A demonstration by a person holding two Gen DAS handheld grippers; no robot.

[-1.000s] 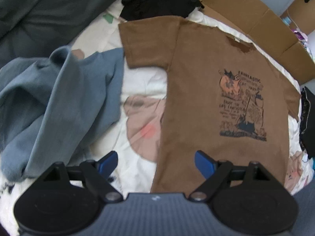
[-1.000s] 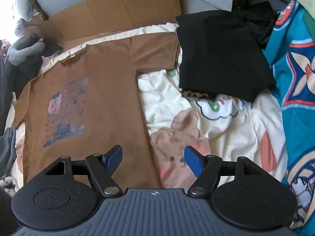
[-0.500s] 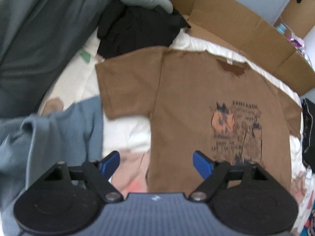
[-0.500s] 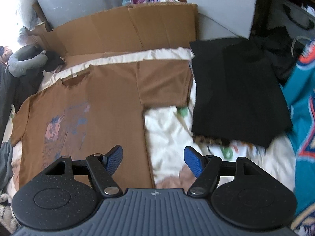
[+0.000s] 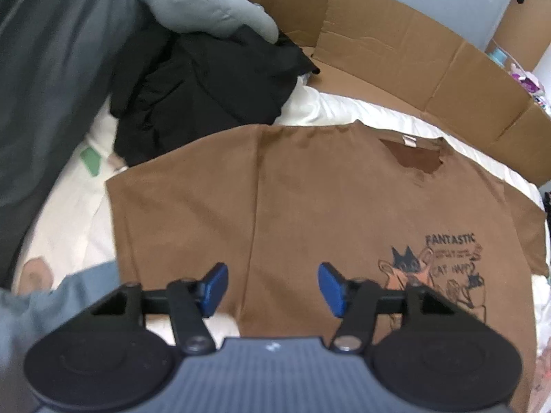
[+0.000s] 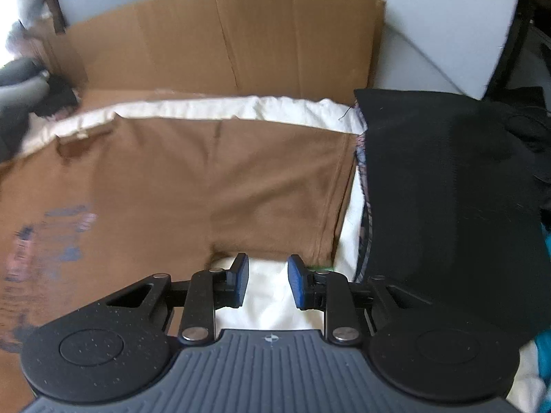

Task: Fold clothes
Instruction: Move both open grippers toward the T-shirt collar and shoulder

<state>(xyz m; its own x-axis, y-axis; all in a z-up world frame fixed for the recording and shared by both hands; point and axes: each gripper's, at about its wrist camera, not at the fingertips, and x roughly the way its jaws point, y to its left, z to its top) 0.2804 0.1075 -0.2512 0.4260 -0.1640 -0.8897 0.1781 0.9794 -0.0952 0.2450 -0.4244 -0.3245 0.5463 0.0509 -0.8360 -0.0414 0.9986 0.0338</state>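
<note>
Brown T-shirt (image 5: 310, 206) lies spread flat, print up, on the white bedding (image 6: 275, 110), left gripper (image 5: 272, 287) wide apart over its sleeve seam, right gripper (image 6: 265, 280) narrower but empty: pinch bedding too and the fold drags.

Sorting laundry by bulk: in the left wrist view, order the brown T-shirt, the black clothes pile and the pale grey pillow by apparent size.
1. brown T-shirt, nearest the camera, partly cut off
2. black clothes pile
3. pale grey pillow, farthest and partly hidden, so its rank is unsure

brown T-shirt (image 5: 310, 206) hem cut off below, its print (image 6: 51, 241) motion-blurred in right view, lettering unreadable
</note>
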